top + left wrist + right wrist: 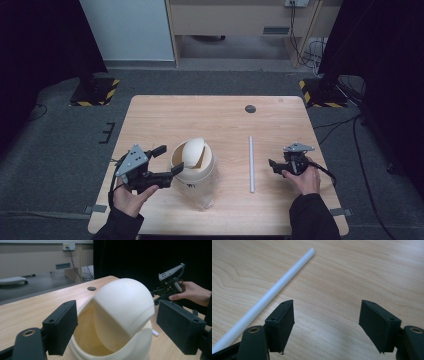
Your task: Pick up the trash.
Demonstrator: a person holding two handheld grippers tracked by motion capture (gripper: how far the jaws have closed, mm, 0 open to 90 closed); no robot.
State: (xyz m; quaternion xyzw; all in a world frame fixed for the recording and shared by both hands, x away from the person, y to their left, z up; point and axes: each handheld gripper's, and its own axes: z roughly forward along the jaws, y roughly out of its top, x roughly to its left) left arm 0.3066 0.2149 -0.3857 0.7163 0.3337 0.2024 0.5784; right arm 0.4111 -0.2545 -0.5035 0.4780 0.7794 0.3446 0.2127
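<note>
Cream bin w/ swing lid (192,162) sits near the bench's (165,115) front edge, left of centre, lid tipped so the mouth shows, prob. to take something in. Left gripper (165,165) lies level, aimed at the bin from its left; in the left gripper view its fingers (61,326) stand wide apart either side of the dome, not pressing it, so open w/ nothing held, likely ready to steady or work the lid. White straw (251,164) lies flat on the bench, right of the bin & apart from it, running front-to-back. Right gripper (274,167) hovers just right of the straw, fingers part-way apart, nothing between them; straw passes outside them, so no grip yet. Room: bare wood between bin & straw, plenty behind both; front edge close to bin & both hands, so little slack there.
</note>
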